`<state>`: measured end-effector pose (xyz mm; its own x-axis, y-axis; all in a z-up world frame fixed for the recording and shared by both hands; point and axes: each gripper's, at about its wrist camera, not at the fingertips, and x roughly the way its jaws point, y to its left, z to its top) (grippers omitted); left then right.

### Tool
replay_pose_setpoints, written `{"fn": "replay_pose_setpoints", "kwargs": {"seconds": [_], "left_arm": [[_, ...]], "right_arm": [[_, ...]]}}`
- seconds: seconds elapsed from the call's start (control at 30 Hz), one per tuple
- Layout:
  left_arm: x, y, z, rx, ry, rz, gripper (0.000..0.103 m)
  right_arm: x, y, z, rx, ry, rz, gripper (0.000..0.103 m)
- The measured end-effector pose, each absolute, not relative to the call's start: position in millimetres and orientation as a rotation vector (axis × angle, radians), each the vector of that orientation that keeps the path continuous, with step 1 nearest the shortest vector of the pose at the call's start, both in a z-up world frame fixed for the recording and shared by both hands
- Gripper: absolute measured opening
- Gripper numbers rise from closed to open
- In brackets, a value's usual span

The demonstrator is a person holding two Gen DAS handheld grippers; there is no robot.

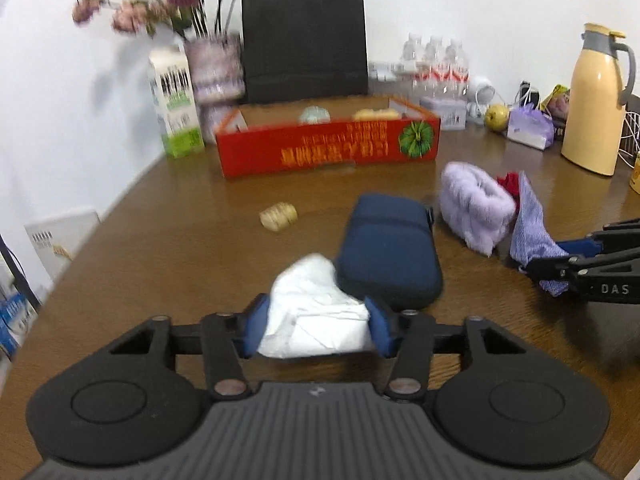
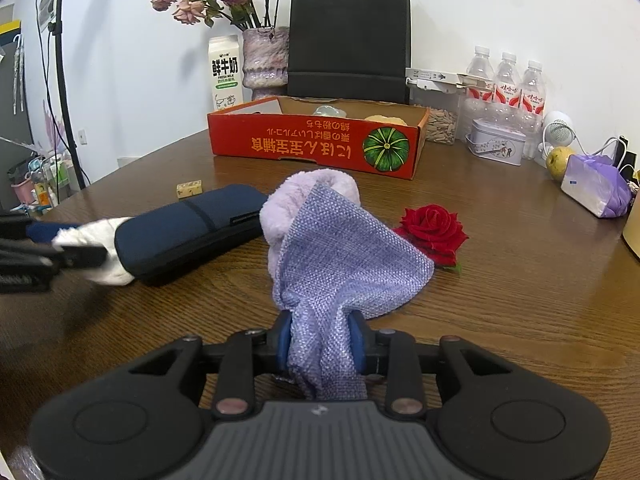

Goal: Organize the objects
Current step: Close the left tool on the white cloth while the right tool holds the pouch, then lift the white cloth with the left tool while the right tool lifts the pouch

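My left gripper (image 1: 314,330) is shut on a white tissue pack (image 1: 316,312) just above the wooden table, close to a navy pouch (image 1: 390,250). It also shows at the left of the right wrist view (image 2: 80,248). My right gripper (image 2: 322,342) is shut on a purple woven cloth (image 2: 344,256) and shows at the right of the left wrist view (image 1: 556,268). Beyond the cloth lie a fluffy lilac item (image 2: 316,188) and a red rose (image 2: 434,228). An open red cardboard box (image 2: 312,146) stands farther back with two items inside. A small yellow block (image 2: 189,189) lies near the pouch.
Along the back wall stand a milk carton (image 2: 225,74), a vase of dried flowers (image 2: 266,58), a black paper bag (image 2: 348,40), water bottles (image 2: 508,80), a tin (image 2: 496,146), a pear (image 2: 560,162) and a purple bag (image 2: 596,188). A cream thermos (image 1: 596,100) stands at the right.
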<state>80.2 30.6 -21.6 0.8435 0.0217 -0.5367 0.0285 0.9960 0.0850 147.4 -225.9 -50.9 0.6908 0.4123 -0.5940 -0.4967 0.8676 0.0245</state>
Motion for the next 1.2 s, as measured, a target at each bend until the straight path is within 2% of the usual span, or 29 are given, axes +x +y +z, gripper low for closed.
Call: {"fn": "replay_pose_setpoints", "kwargs": {"seconds": [0.17,0.47,0.57,0.7,0.73,0.93,1.2], "left_arm": [[71,38,-10,0.109,0.526,0.019,0.046],[79,75,-17,0.044,0.549,0.156,0.048],[86,78,-25,0.032,0.596,0.138,0.061],[92,75,-34,0.040,0.633,0.122,0.096],[92,75,-35,0.043,0.636,0.118,0.102],[110,79,-41,0.029,0.745,0.082,0.103],[119,88,-42,-0.010,0.794,0.054,0.103]], "right_arm": [[147,-226,-51,-0.143,0.626,0.505,0.030],[147,-226,-51,-0.143,0.626,0.502,0.030],[147,-226,-51,-0.144,0.626,0.501,0.031],[147,-228,-51,-0.141,0.628,0.497,0.032],[147,-227,-51,-0.141,0.629,0.496,0.032],[147,-227,-51,-0.139,0.629,0.494,0.032],[148,-228,-52,-0.138,0.630,0.492,0.034]]}}
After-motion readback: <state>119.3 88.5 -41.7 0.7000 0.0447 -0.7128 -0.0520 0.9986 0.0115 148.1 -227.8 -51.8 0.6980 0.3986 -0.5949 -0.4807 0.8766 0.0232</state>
